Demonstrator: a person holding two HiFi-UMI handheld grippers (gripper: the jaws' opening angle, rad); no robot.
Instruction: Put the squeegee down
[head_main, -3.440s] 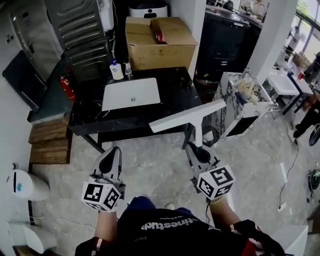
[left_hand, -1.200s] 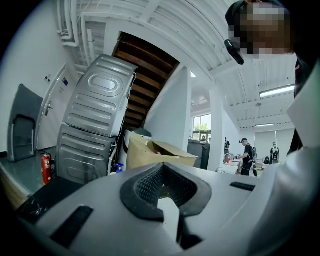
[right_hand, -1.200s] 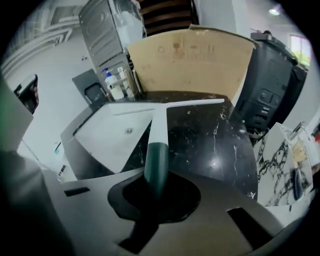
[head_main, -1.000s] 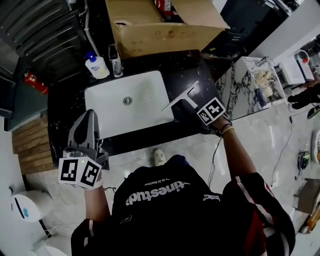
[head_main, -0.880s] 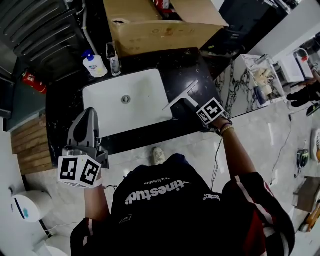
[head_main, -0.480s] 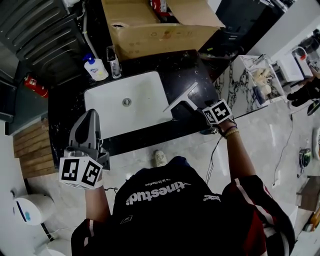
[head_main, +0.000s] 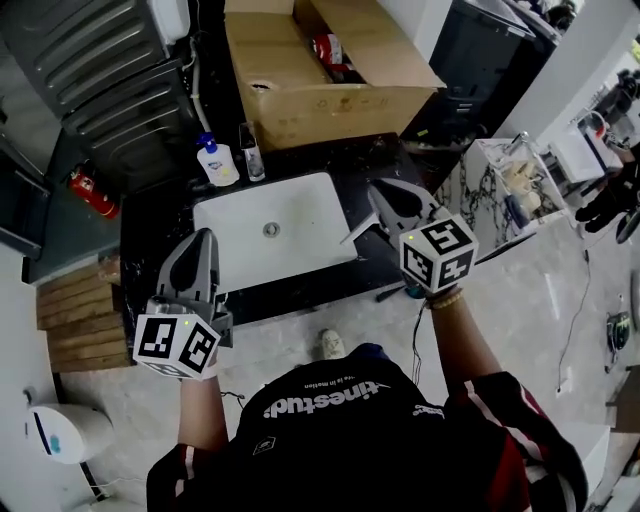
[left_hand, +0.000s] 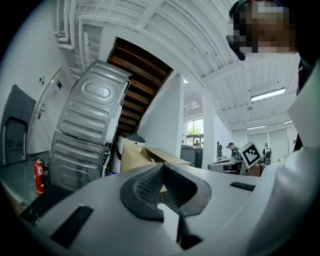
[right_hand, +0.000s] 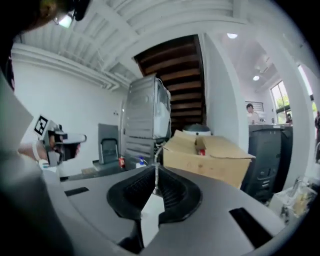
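Two grippers being held aloft, left gripper (head_main: 203, 240) jaws being pressed together empty, right gripper (head_main: 379, 190) jaws being closed on nothing, white flat-bladed squeegee (head_main: 352, 232) being supported on black countertop (head_main: 385, 160) just beside white sink (head_main: 300, 215).

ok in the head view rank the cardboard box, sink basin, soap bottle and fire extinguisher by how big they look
1. cardboard box
2. sink basin
3. soap bottle and fire extinguisher: these look about alike, so I won't rank them against each other
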